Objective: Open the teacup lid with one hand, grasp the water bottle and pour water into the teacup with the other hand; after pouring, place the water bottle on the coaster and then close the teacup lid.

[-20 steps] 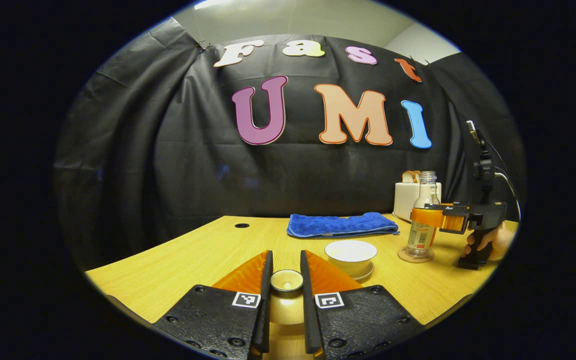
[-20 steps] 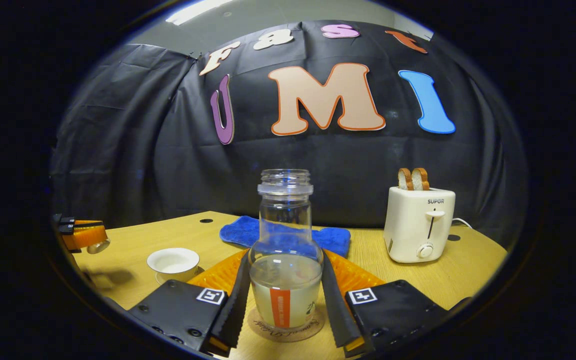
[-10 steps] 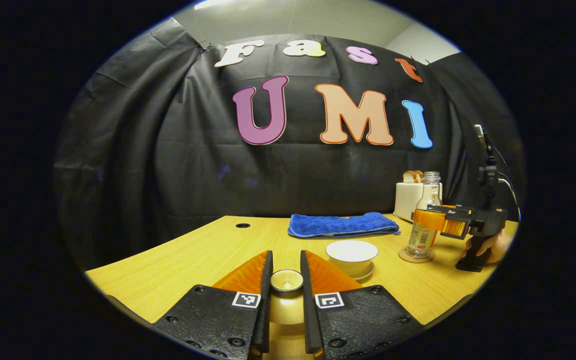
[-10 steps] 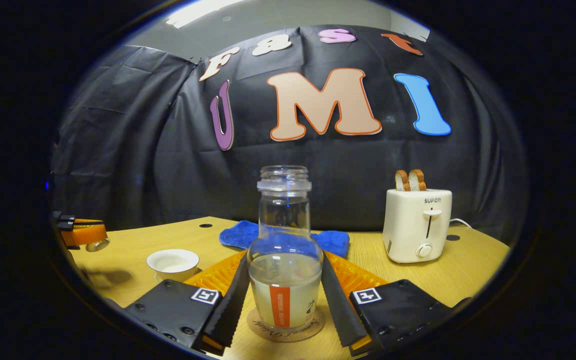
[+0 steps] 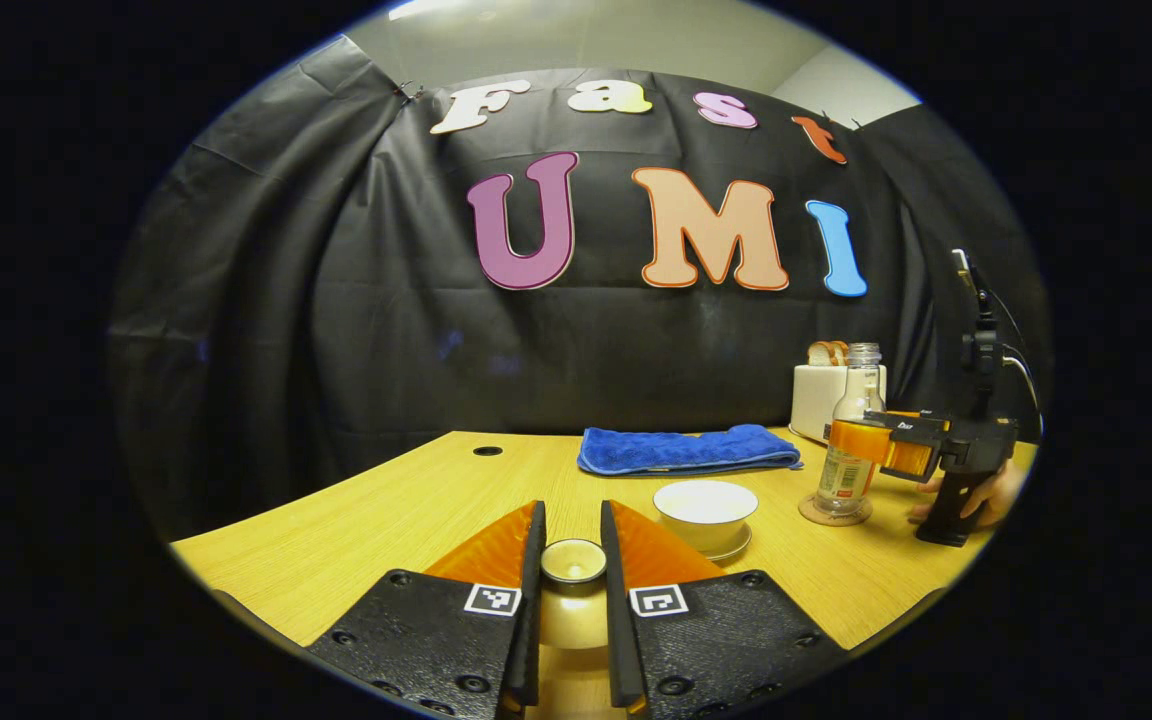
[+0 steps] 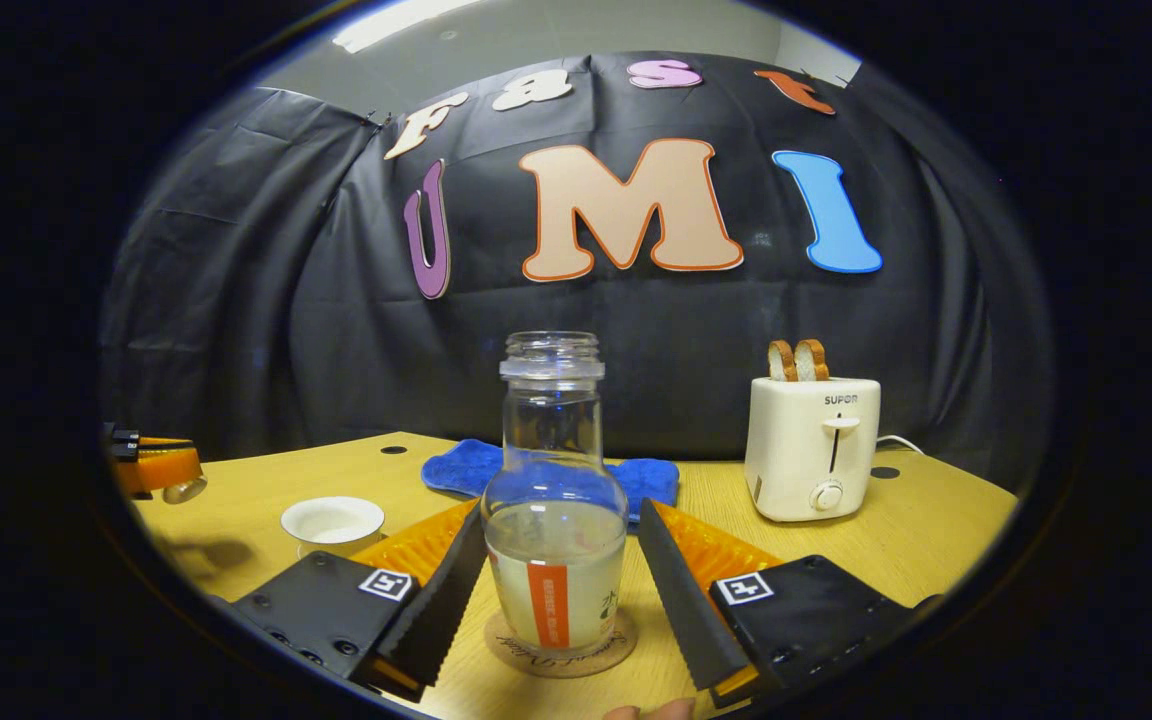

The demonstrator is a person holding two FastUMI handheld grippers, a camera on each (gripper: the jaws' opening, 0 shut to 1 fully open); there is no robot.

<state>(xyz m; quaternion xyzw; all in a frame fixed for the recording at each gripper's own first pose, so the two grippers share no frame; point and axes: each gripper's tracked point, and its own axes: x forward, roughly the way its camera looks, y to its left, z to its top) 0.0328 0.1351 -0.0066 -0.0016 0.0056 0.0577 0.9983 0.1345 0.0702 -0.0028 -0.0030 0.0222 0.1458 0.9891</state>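
The clear water bottle (image 6: 553, 520), part full and uncapped, stands upright on the round coaster (image 6: 561, 640). My right gripper (image 6: 561, 512) is open, its fingers (image 6: 436, 590) spread to either side of the bottle with a gap on each. The white teacup (image 5: 704, 508) sits uncovered on its saucer, just right of my left gripper (image 5: 572, 520). That gripper is shut on the teacup lid (image 5: 573, 560), held above the table. In the left gripper view the bottle (image 5: 858, 375) and the right gripper (image 5: 854, 440) stand at the far right, with a hand (image 5: 981, 492) on the handle.
A folded blue towel (image 5: 686, 450) lies behind the teacup. A white toaster (image 6: 812, 450) with two bread slices stands at the back right, its cord trailing off. The wooden table (image 5: 386, 510) has cable holes near the back edge.
My right gripper has opened off the bottle, which stays standing on the coaster, and has drawn back slightly. The left gripper keeps hold of the lid in the same place.
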